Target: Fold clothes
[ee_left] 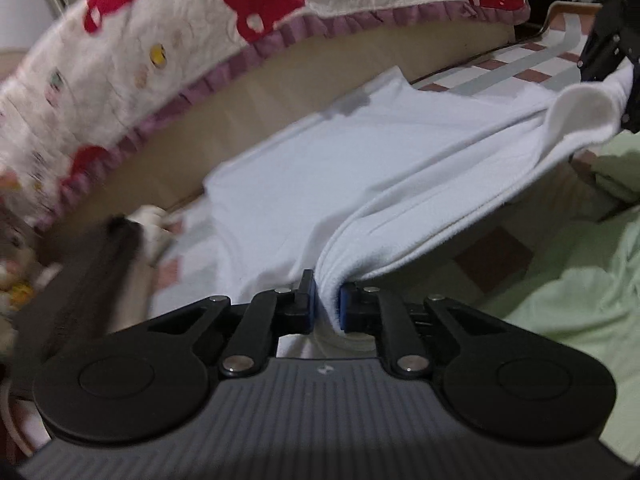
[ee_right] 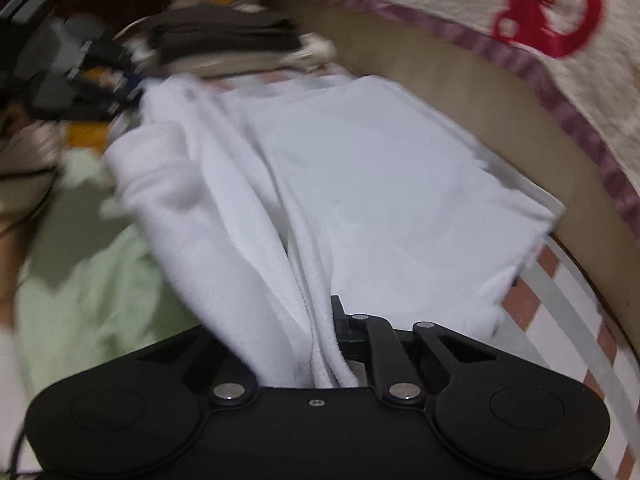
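Checked bed sheet (ee_left: 496, 256) — red-patterned quilt (ee_left: 160, 40) draped along tan headboard (ee_left: 280, 92).

Motion blur and fabric occlusion in both wrist views

Right gripper (ee_right: 320, 344): left finger buried under white garment (ee_right: 360, 184), only right finger (ee_right: 344, 328) shows. Dark folded pile (ee_right: 224, 36) smeared, items unreadable. Left gripper (ee_left: 325, 304) pads half covered by cloth; quilt (ee_left: 120, 60) blurred, cut off at top edge.

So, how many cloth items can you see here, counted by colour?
White garment, held at its edge by the left gripper and the right gripper: 1
Pale green cloth: 1
White quilt with red prints and a purple trim: 1
Checked sheet underneath: 1
Dark folded cloth: 1
Total: 5
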The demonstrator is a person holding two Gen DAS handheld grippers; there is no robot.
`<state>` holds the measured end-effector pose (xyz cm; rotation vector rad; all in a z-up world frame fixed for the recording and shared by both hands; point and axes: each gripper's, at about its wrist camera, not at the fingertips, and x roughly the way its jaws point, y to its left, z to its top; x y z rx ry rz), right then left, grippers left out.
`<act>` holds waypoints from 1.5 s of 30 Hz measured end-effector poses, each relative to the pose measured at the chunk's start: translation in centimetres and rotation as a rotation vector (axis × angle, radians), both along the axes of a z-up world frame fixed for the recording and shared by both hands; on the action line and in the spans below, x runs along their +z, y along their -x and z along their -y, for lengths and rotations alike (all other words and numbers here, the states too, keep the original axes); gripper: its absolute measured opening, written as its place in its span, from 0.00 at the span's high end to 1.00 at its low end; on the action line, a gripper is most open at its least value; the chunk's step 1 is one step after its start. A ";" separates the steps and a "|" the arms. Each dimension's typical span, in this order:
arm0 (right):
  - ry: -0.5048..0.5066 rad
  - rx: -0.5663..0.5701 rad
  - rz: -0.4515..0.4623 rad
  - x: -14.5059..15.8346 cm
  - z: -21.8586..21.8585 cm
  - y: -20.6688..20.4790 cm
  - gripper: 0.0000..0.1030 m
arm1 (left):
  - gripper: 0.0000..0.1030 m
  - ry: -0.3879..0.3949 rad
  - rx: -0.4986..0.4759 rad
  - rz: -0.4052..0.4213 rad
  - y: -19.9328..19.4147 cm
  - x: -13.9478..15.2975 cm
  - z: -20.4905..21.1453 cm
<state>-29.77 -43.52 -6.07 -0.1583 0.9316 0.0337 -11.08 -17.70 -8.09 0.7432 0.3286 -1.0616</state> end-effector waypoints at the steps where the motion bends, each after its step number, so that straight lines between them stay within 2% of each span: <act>1: -0.015 0.023 -0.020 0.4 -0.4 0.1 0.89 | 0.90 0.014 0.011 0.004 0.5 0.5 -0.7; 4: -0.059 0.079 -0.052 1.4 -1.8 0.6 0.90 | 0.90 0.049 0.039 0.006 1.6 2.1 -3.1; 7: -0.166 0.100 -0.075 2.3 -2.7 1.5 0.90 | 0.90 0.063 0.060 -0.018 2.9 3.5 -5.6; 10: -0.284 0.116 -0.099 3.1 -3.5 2.4 0.89 | 0.92 -0.002 0.056 0.036 6.0 6.0 -8.6; 13: -0.387 0.137 -0.122 3.8 -4.3 3.1 0.89 | 0.92 0.002 0.064 0.005 7.1 8.1 -11.6; 17: -0.399 0.184 -0.150 3.7 -4.9 2.7 0.89 | 0.92 0.005 0.060 -0.061 4.7 6.6 -10.6; 22: -0.347 0.103 -0.175 2.4 -4.5 1.2 0.89 | 0.92 -0.021 0.059 -0.097 2.3 3.9 -7.3; 28: -0.262 0.106 -0.161 2.9 -5.2 1.4 0.90 | 0.88 -0.089 -0.008 -0.016 3.3 2.8 -6.6; 30: -0.225 0.112 -0.159 3.0 -5.7 1.5 0.90 | 0.72 -0.102 -0.007 -0.018 3.4 2.3 -7.1; 31: -0.202 0.119 -0.158 3.0 -6.0 1.6 0.90 | 0.56 -0.118 -0.001 -0.017 3.4 2.0 -7.3; 32: -0.170 0.129 -0.156 3.0 -6.4 1.7 0.90 | 0.47 -0.138 0.004 -0.007 3.4 1.6 -7.5; 34: -0.128 0.145 -0.157 2.8 -7.0 1.9 0.90 | 0.42 -0.168 -0.012 0.020 3.6 0.9 -8.0; 39: -0.103 0.146 -0.153 1.9 -7.0 2.1 0.90 | 0.27 -0.219 -0.062 0.093 4.1 -0.2 -7.8; 41: -0.098 0.147 -0.147 1.7 -7.0 2.2 0.90 | 0.16 -0.241 -0.091 0.143 4.2 -0.4 -7.4; 43: -0.084 0.157 -0.140 1.8 -7.2 2.5 0.90 | 0.09 -0.261 -0.156 0.202 3.9 -0.4 -6.9; 45: -0.067 0.172 -0.139 1.9 -7.5 2.6 0.90 | 0.05 -0.298 -0.246 0.204 3.1 -0.4 -6.3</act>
